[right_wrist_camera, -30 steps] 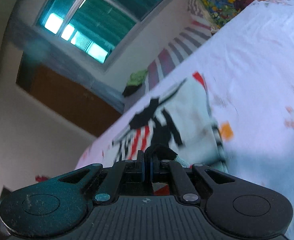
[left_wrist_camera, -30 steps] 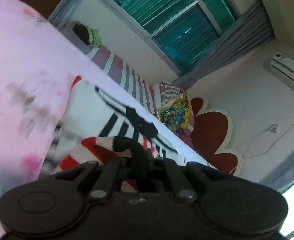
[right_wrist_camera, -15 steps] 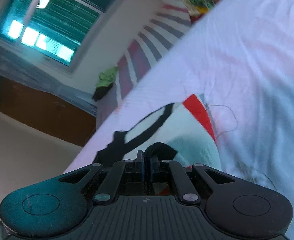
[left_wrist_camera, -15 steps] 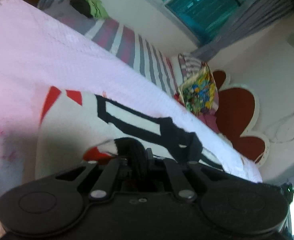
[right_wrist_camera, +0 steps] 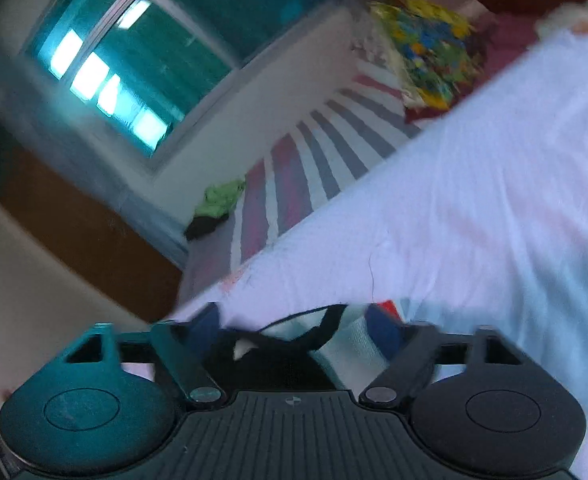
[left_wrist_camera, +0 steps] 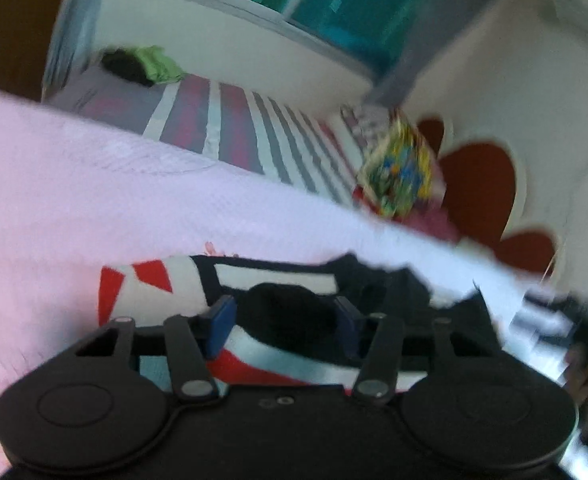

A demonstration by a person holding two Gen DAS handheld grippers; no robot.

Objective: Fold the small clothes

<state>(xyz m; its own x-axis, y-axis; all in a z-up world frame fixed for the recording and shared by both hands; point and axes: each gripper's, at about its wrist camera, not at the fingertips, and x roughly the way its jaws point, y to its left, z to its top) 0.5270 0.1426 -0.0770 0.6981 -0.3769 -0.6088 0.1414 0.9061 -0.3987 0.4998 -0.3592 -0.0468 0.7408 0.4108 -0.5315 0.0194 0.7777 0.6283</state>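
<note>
A small white garment with red patches and black bands lies on the pale pink bed sheet. My left gripper hangs low over its near edge with the jaws opening. A black trim bump of the garment sits loose between the blue pads, which stand apart from it. In the right wrist view my right gripper is also opening over the same garment. Its black edge lies between the spread pads, untouched by them.
Beyond the sheet lies a striped mattress with a green and black cloth heap at its far end. A colourful cushion leans by a red flower-shaped headboard. A window and brown cabinet stand behind.
Both grippers carried the garment's edge forward and down onto the rest of it, then let go. Their jaws went from shut on the black trim to spread apart.
</note>
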